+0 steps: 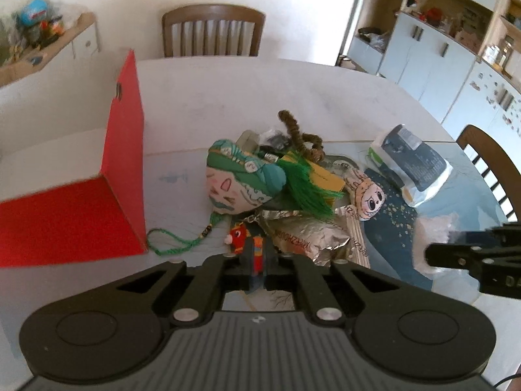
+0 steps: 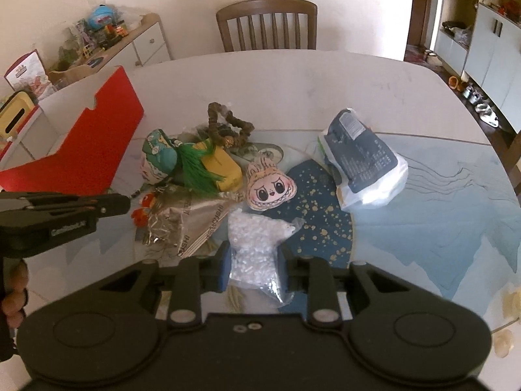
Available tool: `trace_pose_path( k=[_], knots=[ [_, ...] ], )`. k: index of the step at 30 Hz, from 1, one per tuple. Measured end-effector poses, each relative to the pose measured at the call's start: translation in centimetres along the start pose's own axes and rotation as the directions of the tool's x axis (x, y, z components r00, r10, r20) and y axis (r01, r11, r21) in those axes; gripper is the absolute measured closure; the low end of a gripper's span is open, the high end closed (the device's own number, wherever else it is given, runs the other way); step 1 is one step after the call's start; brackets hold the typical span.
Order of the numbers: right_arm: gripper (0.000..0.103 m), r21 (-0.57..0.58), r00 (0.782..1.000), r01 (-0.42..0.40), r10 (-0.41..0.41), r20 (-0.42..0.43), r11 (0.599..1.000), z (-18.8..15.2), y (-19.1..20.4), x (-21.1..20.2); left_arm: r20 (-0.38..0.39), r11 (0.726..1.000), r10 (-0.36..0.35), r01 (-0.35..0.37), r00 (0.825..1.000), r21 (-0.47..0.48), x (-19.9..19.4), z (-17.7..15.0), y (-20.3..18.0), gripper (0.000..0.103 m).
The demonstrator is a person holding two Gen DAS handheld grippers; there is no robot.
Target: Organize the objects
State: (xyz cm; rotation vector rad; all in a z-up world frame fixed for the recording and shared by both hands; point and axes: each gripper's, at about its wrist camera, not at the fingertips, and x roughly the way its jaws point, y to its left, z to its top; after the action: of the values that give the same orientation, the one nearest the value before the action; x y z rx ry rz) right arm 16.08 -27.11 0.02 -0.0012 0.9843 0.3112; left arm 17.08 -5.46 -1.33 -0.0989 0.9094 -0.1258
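Observation:
My left gripper (image 1: 259, 265) is shut on a small red keychain figure (image 1: 239, 238) at the near edge of a pile on the table. Its keyring runs up toward a green-turbaned stuffed head (image 1: 234, 179) with a green tassel (image 1: 306, 189). My right gripper (image 2: 255, 270) is shut on a clear bag of white beads (image 2: 254, 238), held just above the blue mat (image 2: 325, 228). A red open box (image 1: 97, 202) (image 2: 97, 137) stands left of the pile. Each gripper shows in the other's view, the right gripper (image 1: 456, 254) low on the right and the left gripper (image 2: 107, 205) on the left.
The pile also holds a crumpled foil bag (image 1: 312, 238) (image 2: 185, 224), a yellow box (image 2: 221, 166), a bunny-face plush (image 2: 267, 189) and a brown scrunchie (image 2: 228, 127). A white bag with a dark pouch (image 2: 361, 159) lies to the right. Chairs stand behind and to the right of the white table (image 2: 293, 81).

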Motion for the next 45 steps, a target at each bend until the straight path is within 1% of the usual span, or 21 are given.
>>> trace_pose_path(
  k=[2, 3, 4, 5, 6, 7, 8, 10, 15, 20, 22, 26, 29, 35, 37, 38, 41, 43, 45],
  knots=[
    [0.075, -0.004, 1.000, -0.005, 0.005, -0.002, 1.000, -0.1, -0.2, -0.2, -0.006, 1.000, 0.004, -0.004, 1.000, -0.006, 0.3, -0.1, 0.0, 0.093],
    [0.075, -0.008, 1.000, -0.008, 0.008, -0.004, 1.000, -0.1, -0.2, -0.4, -0.005, 1.000, 0.020, -0.020, 1.000, 0.013, 0.4, -0.2, -0.2, 0.090],
    [0.075, -0.010, 1.000, -0.010, 0.010, -0.005, 1.000, -0.2, -0.3, -0.5, -0.006, 0.999, 0.028, -0.027, 1.000, 0.030, 0.6, -0.3, -0.4, 0.082],
    [0.075, -0.012, 1.000, -0.013, 0.013, -0.006, 1.000, -0.2, -0.4, -0.5, -0.009, 0.999, 0.031, -0.031, 0.999, 0.037, 0.7, -0.4, -0.6, 0.070],
    [0.075, -0.013, 1.000, -0.016, 0.016, -0.008, 1.000, -0.2, -0.5, -0.6, -0.009, 0.999, 0.031, -0.031, 0.999, 0.039, 0.7, -0.5, -0.6, 0.063],
    [0.075, -0.012, 1.000, -0.018, 0.018, -0.010, 1.000, -0.3, -0.6, -0.6, -0.005, 0.999, 0.034, -0.034, 0.999, 0.038, 0.7, -0.6, -0.7, 0.050],
    [0.075, -0.011, 1.000, -0.021, 0.020, -0.011, 1.000, -0.3, -0.8, -0.6, 0.002, 0.998, 0.042, -0.042, 0.999, 0.038, 0.6, -0.6, -0.8, 0.040],
    [0.075, -0.007, 1.000, -0.027, 0.027, -0.013, 1.000, -0.4, -1.1, -0.6, 0.010, 0.997, 0.065, -0.066, 0.998, 0.047, 0.7, -0.6, -1.0, 0.032],
    [0.075, 0.004, 0.999, -0.042, 0.042, -0.024, 0.999, -0.6, -1.6, -0.4, -0.026, 0.993, 0.115, -0.115, 0.993, 0.021, 2.1, -0.6, -0.1, 0.031],
    [0.075, 0.014, 0.998, -0.051, 0.052, -0.035, 0.999, -0.6, -2.0, -0.1, -0.027, 0.991, 0.129, -0.127, 0.991, 0.047, 2.8, -1.0, -0.2, 0.031],
    [0.075, 0.017, 0.998, -0.053, 0.054, -0.040, 0.998, -0.5, -2.2, 0.1, -0.024, 0.992, 0.122, -0.121, 0.992, 0.033, 2.8, -1.0, -0.1, 0.031],
    [0.075, 0.019, 0.998, -0.054, 0.055, -0.044, 0.998, -0.5, -2.4, 0.2, -0.024, 0.993, 0.110, -0.109, 0.994, 0.040, 2.7, -0.8, -0.5, 0.031],
    [0.075, 0.019, 0.997, -0.055, 0.055, -0.047, 0.998, -0.5, -2.5, 0.2, -0.006, 0.995, 0.088, -0.088, 0.996, 0.035, 1.7, -0.5, -1.0, 0.031],
    [0.075, 0.018, 0.997, -0.059, 0.060, -0.046, 0.998, -0.4, -2.7, 0.1, 0.023, 0.998, 0.015, -0.017, 1.000, 0.053, -0.2, -0.1, -3.1, 0.031],
    [0.075, 0.020, 0.997, -0.060, 0.061, -0.044, 0.998, -0.4, -2.9, 0.1, 0.037, 0.997, 0.010, -0.012, 0.999, 0.075, -0.3, 0.0, -4.1, 0.030],
    [0.075, 0.020, 0.997, -0.060, 0.061, -0.044, 0.998, -0.4, -2.9, 0.0, 0.041, 0.996, 0.011, -0.014, 0.999, 0.087, -0.2, 0.1, -4.5, 0.027],
    [0.075, 0.021, 0.997, -0.061, 0.062, -0.045, 0.998, -0.3, -3.1, 0.0, 0.023, 0.995, -0.001, -0.001, 1.000, 0.103, 0.8, 0.2, -5.4, 0.027],
    [0.075, 0.021, 0.997, -0.062, 0.063, -0.045, 0.998, -0.4, -3.3, 0.0, 0.015, 0.992, 0.012, -0.013, 1.000, 0.123, 1.6, 0.1, -5.9, 0.027],
    [0.075, 0.024, 0.997, -0.061, 0.062, -0.047, 0.998, -0.5, -3.5, 0.0, -0.008, 0.992, 0.020, -0.019, 1.000, 0.125, 2.6, 0.1, -6.2, 0.027]
  ],
)
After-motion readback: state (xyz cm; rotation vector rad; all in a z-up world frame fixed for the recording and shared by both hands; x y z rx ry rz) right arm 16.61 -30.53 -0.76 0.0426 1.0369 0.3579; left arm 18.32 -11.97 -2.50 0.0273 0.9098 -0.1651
